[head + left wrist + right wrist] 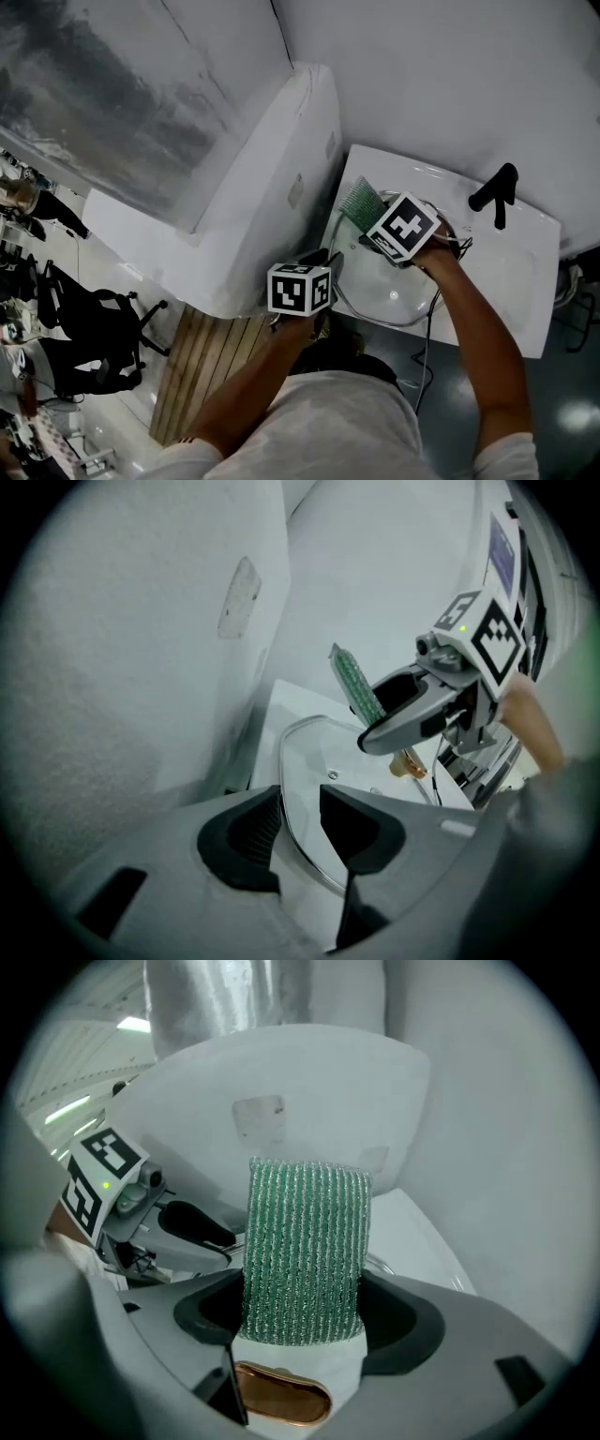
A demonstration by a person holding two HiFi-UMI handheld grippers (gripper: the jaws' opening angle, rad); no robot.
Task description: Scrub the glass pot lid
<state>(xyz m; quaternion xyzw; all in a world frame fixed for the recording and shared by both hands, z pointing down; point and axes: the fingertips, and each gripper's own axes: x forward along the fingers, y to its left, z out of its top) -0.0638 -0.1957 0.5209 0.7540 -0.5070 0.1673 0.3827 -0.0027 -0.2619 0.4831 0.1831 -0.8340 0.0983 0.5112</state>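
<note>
The glass pot lid lies tilted over the white sink. My left gripper is shut on its near left rim, and in the left gripper view the metal-edged lid runs between the dark pads. My right gripper is shut on a green ribbed scrub pad with a white backing. The pad stands up between the jaws, over the lid's far left edge. Whether the scrub pad touches the glass I cannot tell.
A black faucet stands at the sink's back right. A white angled wall panel rises close on the left of the sink. Wooden slats lie below it, and an office chair is at far left.
</note>
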